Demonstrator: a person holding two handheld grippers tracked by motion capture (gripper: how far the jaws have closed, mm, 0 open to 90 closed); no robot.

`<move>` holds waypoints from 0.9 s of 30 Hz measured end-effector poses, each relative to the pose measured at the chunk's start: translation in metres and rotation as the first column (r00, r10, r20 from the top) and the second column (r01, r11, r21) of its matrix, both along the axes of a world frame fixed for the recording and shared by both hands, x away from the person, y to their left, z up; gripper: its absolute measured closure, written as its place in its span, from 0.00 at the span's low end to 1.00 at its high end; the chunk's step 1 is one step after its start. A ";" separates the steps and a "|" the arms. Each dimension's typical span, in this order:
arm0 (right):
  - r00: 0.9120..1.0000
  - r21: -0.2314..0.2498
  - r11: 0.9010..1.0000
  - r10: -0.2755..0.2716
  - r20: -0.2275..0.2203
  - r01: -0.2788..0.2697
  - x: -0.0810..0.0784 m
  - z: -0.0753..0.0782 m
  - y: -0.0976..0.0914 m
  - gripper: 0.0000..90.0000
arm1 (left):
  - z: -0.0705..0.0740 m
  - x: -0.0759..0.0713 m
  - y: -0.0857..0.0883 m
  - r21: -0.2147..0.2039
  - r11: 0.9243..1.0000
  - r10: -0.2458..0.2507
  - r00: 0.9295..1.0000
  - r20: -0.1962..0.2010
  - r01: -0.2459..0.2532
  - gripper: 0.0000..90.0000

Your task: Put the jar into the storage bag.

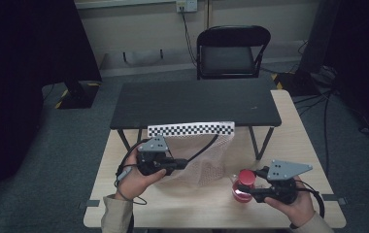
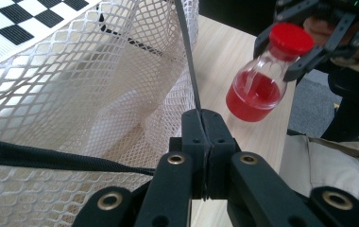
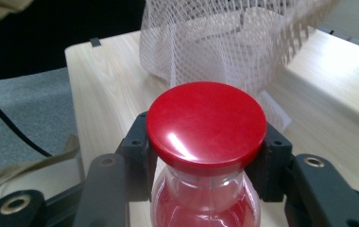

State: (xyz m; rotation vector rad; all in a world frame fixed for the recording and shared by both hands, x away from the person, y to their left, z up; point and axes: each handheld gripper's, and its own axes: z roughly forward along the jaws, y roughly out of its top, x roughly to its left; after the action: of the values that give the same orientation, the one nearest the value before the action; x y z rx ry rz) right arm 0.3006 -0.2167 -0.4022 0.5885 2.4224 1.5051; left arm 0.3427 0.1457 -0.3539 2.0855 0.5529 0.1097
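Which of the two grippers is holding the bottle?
The right gripper: its jaws clamp the red-capped bottle at the neck. The left gripper pinches the mesh bag's strap instead.

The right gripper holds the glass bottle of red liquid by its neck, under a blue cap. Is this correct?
Not quite: the cap is red, as the right gripper view shows. The right gripper does hold the glass bottle of red liquid by its neck.

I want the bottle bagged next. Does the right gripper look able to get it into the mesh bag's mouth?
Probably yes: the right gripper grips the bottle beside the mesh bag, nothing lies between, and the left gripper holds its strap.
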 end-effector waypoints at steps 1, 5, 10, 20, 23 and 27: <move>1.000 0.006 1.000 0.004 -0.002 -0.004 0.001 0.003 0.001 0.57 | 0.000 0.000 0.000 0.005 1.000 0.000 1.000 0.001 0.000 0.99; 1.000 0.023 0.999 0.024 -0.010 -0.024 0.006 0.014 0.002 0.57 | 0.000 0.000 -0.001 0.009 1.000 -0.002 1.000 0.003 0.002 0.99; 0.999 0.048 0.998 0.039 -0.013 -0.039 0.011 0.027 0.003 0.57 | 0.000 0.000 0.000 0.007 1.000 -0.007 1.000 0.003 0.007 0.99; 0.997 0.067 0.995 0.073 0.004 -0.074 0.016 0.051 0.008 0.57 | 0.000 0.001 0.000 0.002 1.000 -0.013 1.000 -0.001 0.013 0.99; 0.996 0.078 0.993 0.086 0.002 -0.086 0.017 0.059 0.010 0.57 | 0.000 0.001 0.000 -0.001 1.000 -0.014 1.000 -0.001 0.014 0.99; 0.995 0.085 0.991 0.098 0.014 -0.099 0.019 0.070 0.013 0.57 | 0.000 0.001 0.000 0.000 1.000 -0.015 1.000 -0.003 0.015 0.99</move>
State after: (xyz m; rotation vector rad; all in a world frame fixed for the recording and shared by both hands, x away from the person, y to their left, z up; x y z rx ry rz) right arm 0.3196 -0.2040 -0.3323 0.4833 2.4226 1.6540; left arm 0.3434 0.1458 -0.3540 2.0899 0.5387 0.0978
